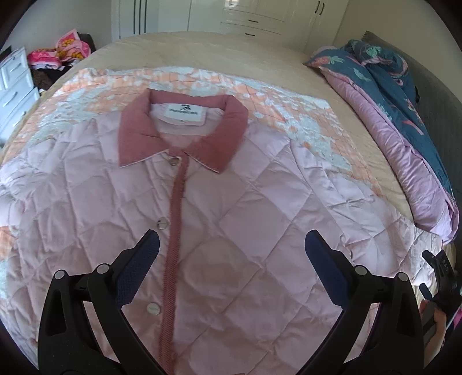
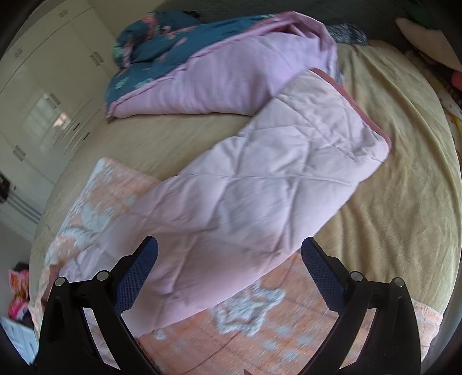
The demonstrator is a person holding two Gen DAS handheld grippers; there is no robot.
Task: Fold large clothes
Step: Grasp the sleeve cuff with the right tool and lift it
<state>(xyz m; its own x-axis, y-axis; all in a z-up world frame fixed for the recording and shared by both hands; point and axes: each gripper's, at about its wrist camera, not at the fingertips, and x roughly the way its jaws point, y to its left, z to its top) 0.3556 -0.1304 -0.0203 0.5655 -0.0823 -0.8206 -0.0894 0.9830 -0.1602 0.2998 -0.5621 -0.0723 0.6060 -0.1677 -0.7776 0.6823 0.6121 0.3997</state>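
Note:
A pale pink quilted jacket (image 1: 219,219) lies flat and buttoned on the bed, its dusty-rose collar (image 1: 184,135) towards the far side. My left gripper (image 1: 231,245) hovers open above the jacket's chest, beside the rose placket (image 1: 173,230), holding nothing. In the right wrist view the jacket's sleeve (image 2: 260,184) stretches away across the bed, its rose-trimmed cuff (image 2: 361,109) at the far end. My right gripper (image 2: 229,253) is open over the near part of that sleeve, with nothing between its fingers.
An orange and white patterned blanket (image 1: 303,115) lies under the jacket on the beige bedspread (image 2: 398,161). A rolled pink and teal duvet (image 1: 404,121) lies along the right side. White wardrobes (image 1: 254,17), a white drawer unit (image 1: 14,83) and a clothes pile (image 1: 63,52) stand beyond.

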